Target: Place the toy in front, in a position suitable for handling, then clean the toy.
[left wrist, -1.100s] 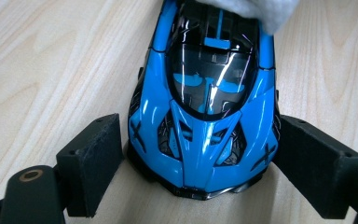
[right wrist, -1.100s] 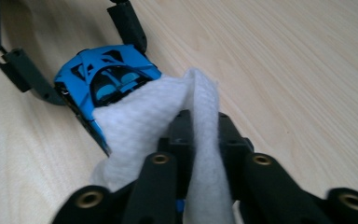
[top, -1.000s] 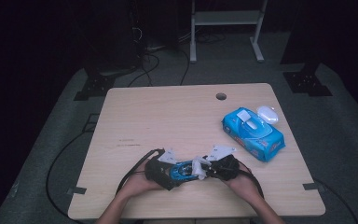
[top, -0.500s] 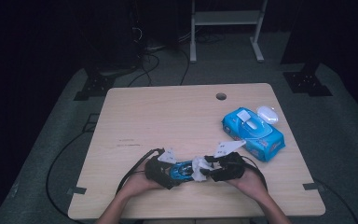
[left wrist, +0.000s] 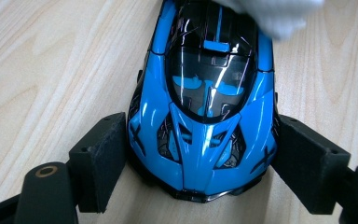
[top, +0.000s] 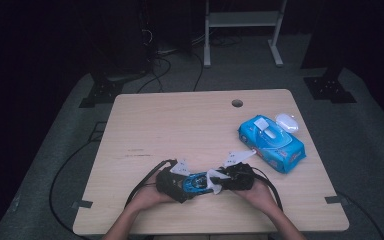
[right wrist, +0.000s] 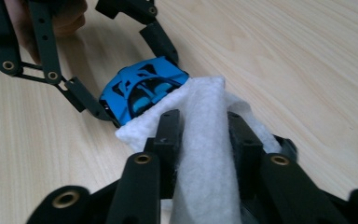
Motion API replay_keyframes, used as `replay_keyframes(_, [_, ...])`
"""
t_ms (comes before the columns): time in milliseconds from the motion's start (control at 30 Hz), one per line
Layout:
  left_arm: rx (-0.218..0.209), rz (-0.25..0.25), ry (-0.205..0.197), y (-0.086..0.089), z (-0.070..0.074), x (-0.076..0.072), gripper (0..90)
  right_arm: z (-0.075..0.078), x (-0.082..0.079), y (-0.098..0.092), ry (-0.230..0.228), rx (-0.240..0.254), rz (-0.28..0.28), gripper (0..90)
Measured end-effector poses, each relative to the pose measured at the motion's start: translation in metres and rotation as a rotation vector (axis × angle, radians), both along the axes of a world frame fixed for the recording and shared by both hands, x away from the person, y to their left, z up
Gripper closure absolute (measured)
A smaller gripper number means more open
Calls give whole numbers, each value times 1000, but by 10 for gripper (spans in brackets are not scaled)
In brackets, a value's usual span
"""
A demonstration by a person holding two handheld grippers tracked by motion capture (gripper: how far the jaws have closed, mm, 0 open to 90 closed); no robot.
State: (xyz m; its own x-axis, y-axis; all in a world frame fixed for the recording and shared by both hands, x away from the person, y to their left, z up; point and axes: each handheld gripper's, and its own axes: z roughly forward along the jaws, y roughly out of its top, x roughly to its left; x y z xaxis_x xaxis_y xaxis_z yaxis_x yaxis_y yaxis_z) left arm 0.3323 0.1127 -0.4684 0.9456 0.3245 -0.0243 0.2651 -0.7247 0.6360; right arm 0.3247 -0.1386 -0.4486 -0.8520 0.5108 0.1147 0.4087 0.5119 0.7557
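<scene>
A shiny blue and black toy car (left wrist: pixel 205 107) sits on the wooden table (top: pixel 180 125) near its front edge. My left gripper (left wrist: pixel 204 161) is shut on it, one black pad against each flank just behind the nose. From the high view the car (top: pixel 195 182) lies between the two hands. My right gripper (right wrist: pixel 205 135) is shut on a folded white wipe (right wrist: pixel 205 154); its jaws have just been closing on it. The wipe's front edge rests against the far end of the car (right wrist: pixel 142 88). That end is partly hidden by the wipe (left wrist: pixel 275 16).
A blue pack of wet wipes (top: pixel 271 142) lies at the right of the table, with a small white oval object (top: pixel 286 122) just behind it. A round cable hole (top: pixel 237 103) is near the far edge. Black cables trail from both grippers off the front edge.
</scene>
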Motion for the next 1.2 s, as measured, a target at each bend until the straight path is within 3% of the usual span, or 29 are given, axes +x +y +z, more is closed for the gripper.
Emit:
replay_keyframes(167, [0, 3, -7, -2, 0, 0, 219, 2, -1, -10, -19, -32, -40, 766])
replay_keyframes(233, [1, 5, -6, -4, -1, 0, 221, 3, -4, -7, -51, -52, -45, 779])
replay_keyframes(333, [-1, 8, -4, -4, -1, 0, 221, 4, -12, 4, -43, -23, 36, 778])
replay_keyframes(400, [0, 9, -6, -4, -1, -1, 221, 3, -16, 12, -78, -78, 57, 773])
replay_keyframes(500, [1, 4, -5, -3, -1, -1, 221, 6, -15, 7, -87, -102, 41, 774])
replay_keyframes(700, [-2, 2, -22, -1, -2, -1, 195, 1, -7, -17, -45, -75, -8, 778])
replay_keyframes(1033, [2, -2, -27, 0, -2, -2, 227, 0, -5, -15, -27, -65, -10, 792])
replay_keyframes(1100, [-2, -3, -28, -1, -2, -2, 229, 2, -7, -11, -43, -71, -8, 796])
replay_keyframes(1200, [-6, -1, -27, -1, -2, -2, 229, 2, -10, 3, -47, -43, 35, 796])
